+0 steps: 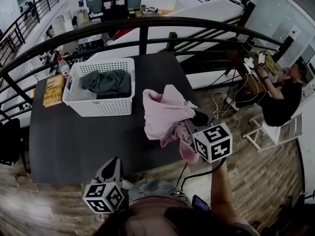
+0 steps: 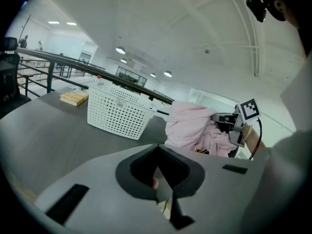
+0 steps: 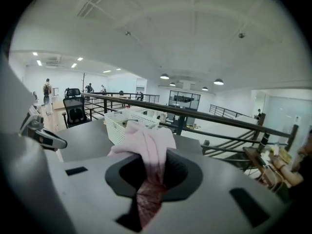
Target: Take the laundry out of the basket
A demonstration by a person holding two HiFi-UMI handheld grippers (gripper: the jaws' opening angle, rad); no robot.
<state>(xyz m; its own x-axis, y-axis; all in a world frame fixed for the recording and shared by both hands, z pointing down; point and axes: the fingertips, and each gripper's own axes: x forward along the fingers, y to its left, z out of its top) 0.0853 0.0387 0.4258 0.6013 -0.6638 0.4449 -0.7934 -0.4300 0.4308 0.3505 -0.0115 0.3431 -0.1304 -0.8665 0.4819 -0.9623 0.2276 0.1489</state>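
Broadly, the dark grey rectangular table (image 1: 88, 141) carries a white perforated plastic basket (image 1: 101, 106) by its far edge, nearer the far left corner. A crumpled pale pink cloth (image 1: 165, 113) hangs lifted over the table's right edge, clear of the basket, pinched between the closed jaws of the right gripper (image 3: 150, 182). A dark grey bundled garment (image 1: 108, 82) lies inside the basket. The left gripper (image 2: 163, 191) hovers at the table's near edge, its jaws together and gripping nothing. A yellow book (image 1: 53, 90) lies at the far left corner, just beside the basket.
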